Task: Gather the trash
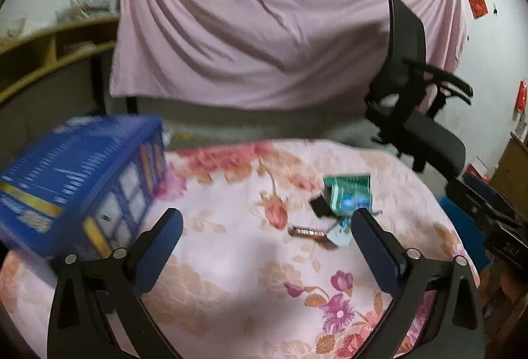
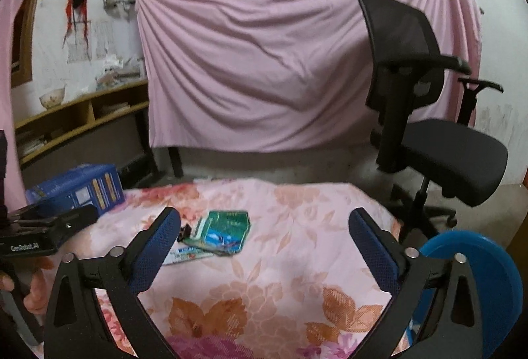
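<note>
Hovering over the floral pink cloth-covered surface [image 2: 297, 260], both grippers are standing wide open, holding nothing. The crumpled green and blue foil wrapper [image 2: 224, 232] is lying mid-surface amid smaller scraps: a thin brown strip [image 1: 305, 232], a white printed slip [image 2: 184, 255] and a small black piece [image 1: 319, 205]. From the right gripper [image 2: 264, 243] the pile is sitting ahead, toward its left finger. From the left gripper [image 1: 267, 243] it is lying ahead beside the right finger, the strip running crosswise. Both seem about equally near. Blur is smearing the big blue printed cardboard box [image 1: 79, 184] at left; whether it is meant for the trash I cannot tell. A round blue plastic object [image 2: 478, 273] at right is cut off.
</note>
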Available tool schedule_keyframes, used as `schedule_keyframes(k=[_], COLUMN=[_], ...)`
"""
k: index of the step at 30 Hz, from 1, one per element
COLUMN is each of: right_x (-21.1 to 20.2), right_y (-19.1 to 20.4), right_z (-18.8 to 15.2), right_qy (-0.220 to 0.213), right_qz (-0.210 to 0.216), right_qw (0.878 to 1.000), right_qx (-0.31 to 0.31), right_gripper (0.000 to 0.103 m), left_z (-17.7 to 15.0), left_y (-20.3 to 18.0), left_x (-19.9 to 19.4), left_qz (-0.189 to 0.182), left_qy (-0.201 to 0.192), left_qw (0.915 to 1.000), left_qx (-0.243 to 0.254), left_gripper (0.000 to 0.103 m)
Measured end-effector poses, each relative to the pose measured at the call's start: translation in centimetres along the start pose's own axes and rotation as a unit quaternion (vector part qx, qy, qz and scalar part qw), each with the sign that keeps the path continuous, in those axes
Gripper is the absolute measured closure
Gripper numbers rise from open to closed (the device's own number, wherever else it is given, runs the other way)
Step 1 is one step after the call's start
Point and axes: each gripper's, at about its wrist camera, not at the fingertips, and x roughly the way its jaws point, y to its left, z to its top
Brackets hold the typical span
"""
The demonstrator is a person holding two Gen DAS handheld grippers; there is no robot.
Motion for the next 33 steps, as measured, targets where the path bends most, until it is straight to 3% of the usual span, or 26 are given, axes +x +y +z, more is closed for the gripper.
schedule_keyframes(k=[1,3,7,15,19,22,24,33], right_x=[0.5,2.1,5.6,11.7,13.4,13.3,12.7,9.4], right_y=[0.0,-0.1,-0.6,-0.7,-0.5,-0.8,-1.4,-2.1], right_z=[0.0,-0.1,0.0,0.3,0.3,0.2,0.3,0.7], right_qy=[0.015,0.054,0.127,0.208,0.230,0.235,0.227,0.198], right_qz=[0.005,0.025,0.044,0.083,0.111,0.131,0.138,0.128], right_qw=[1.000,0.998,0.991,0.974,0.966,0.962,0.963,0.972], right_qx=[-0.001,-0.001,0.006,0.025,0.032,0.038,0.045,0.021], right_gripper=[0.016,0.024,0.046,0.052,0.056,0.083,0.095,0.098], left_z=[0.0,0.0,-0.2,0.3,0.4,0.4,0.4,0.5], left_y=[0.0,-0.2,-0.2,-0.5,-0.7,-0.8,-0.9,-1.6], left_x=[0.5,1.9,3.6,4.8,5.4,5.6,5.7,6.2], left_qz=[-0.007,-0.028,-0.052,-0.069,-0.075,-0.089,-0.095,-0.092], left_qy=[0.014,0.052,0.099,0.122,0.132,0.137,0.138,0.145], left_qw=[0.9999,0.9983,0.9937,0.9899,0.9878,0.9859,0.9849,0.9819], left_qx=[0.001,0.004,0.002,0.019,0.033,0.038,0.044,0.081], left_gripper=[0.014,0.033,0.047,0.052,0.059,0.059,0.059,0.059])
